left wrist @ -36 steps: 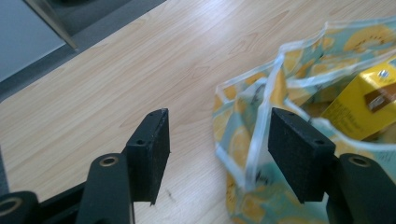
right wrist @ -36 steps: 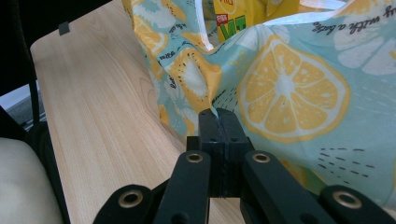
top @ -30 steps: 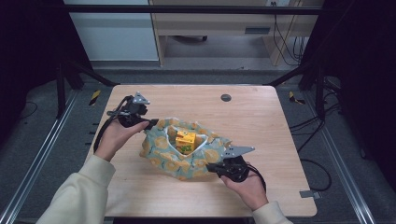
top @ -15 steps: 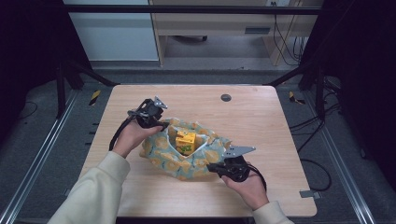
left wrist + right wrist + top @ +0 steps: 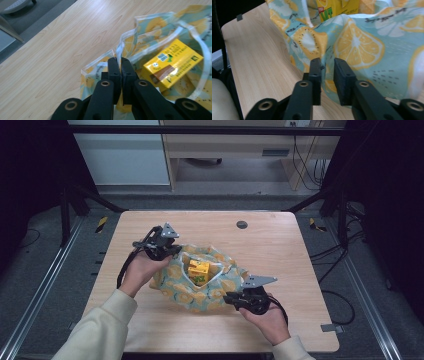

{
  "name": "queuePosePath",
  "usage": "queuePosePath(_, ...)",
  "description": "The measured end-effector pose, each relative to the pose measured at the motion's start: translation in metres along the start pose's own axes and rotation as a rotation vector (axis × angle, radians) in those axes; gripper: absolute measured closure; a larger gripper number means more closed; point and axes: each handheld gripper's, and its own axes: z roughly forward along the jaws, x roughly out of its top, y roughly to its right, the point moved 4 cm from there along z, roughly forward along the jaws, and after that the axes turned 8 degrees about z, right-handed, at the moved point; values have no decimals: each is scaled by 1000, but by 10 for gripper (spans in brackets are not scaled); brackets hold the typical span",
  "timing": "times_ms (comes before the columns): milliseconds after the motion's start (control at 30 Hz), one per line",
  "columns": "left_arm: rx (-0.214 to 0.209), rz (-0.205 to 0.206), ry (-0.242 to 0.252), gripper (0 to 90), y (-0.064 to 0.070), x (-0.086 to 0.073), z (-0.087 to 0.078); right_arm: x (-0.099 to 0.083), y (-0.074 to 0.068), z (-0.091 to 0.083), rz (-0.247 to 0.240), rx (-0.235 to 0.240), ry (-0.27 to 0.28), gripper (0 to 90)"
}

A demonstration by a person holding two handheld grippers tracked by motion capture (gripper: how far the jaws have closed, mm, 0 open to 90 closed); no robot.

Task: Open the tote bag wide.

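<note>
Two grippers on the lemon-print bag (image 5: 200, 282), mid-table: left gripper (image 5: 119, 65) clamped tight on its white rim, right gripper (image 5: 327, 72) pinching a fabric fold with jaws narrowly apart. Bag looks soft, thin, floppy; yellow carton (image 5: 172, 65) inside adds a little weight, so grip the hemmed rim, not loose cloth.

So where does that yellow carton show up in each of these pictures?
High view: yellow carton at table centre, inside the open fruit-print bag.
Left gripper view: carton at right, beyond the jaws.
Right gripper view: carton at the top edge, behind the bag's wall.
Shared landmark: the bag's lemon print.
</note>
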Motion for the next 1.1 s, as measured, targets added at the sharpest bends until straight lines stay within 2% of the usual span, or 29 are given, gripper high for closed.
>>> queuePosePath(100, -5, 3, 7, 894, 2, 0, -6, 4, 1, -6, 4, -16, 16, 668)
queuePosePath(233, -3, 11, 17, 895, 4, 0, -11, 14, 3, -15, 9, -47, 33, 599)
queuePosePath(433, -4, 20, 15, 895, 5, 1, -13, 41, 13, -24, 11, -97, 58, 570)
queuePosePath(633, -9, 27, 5, 896, 5, 1, -11, 60, 35, -17, 74, -145, 82, 511)
queuePosePath(767, -13, 31, 4, 896, 6, 2, -11, 68, 49, -11, 125, -173, 86, 498)
queuePosePath(800, -13, 34, 3, 896, 7, 2, -11, 69, 53, -10, 125, -179, 87, 496)
queuePosePath(967, -15, 35, 3, 896, 8, 3, -9, 76, 65, -3, 163, -186, 91, 500)
queuePosePath(1100, -19, 36, 4, 896, 8, 4, -9, 75, 69, 3, 199, -169, 85, 503)
